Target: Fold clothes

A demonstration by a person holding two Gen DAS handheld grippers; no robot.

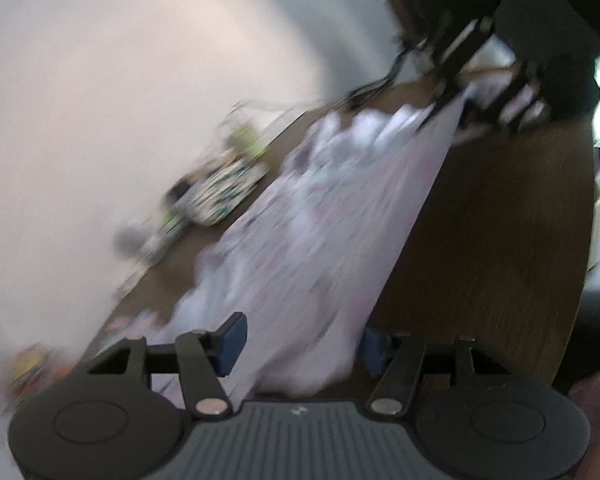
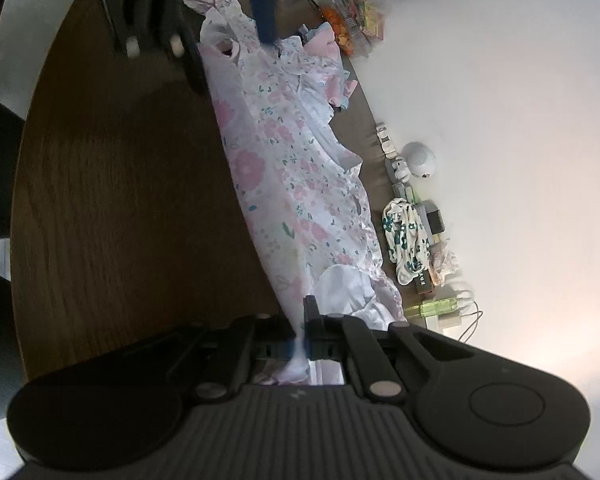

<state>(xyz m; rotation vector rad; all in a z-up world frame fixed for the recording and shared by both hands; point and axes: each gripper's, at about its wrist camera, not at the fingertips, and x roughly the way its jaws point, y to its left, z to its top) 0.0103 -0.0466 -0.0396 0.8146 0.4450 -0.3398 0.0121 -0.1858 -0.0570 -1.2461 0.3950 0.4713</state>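
- The floral garment [image 2: 284, 184] lies stretched along the brown counter [image 2: 112, 184].
- Right tongs [image 2: 300, 344] pinch its near end; left tongs [image 1: 300, 344] gape, cloth between them unpressed.
- Light, limp fabric: best gripped at corners.

Pink-flowered white garment [image 2: 284, 184], brown table [image 2: 112, 200]

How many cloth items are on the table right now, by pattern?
Pink floral garment, stretched along the wooden table: 1
White cloth with green flower print, bunched by the wall: 1
Total: 2
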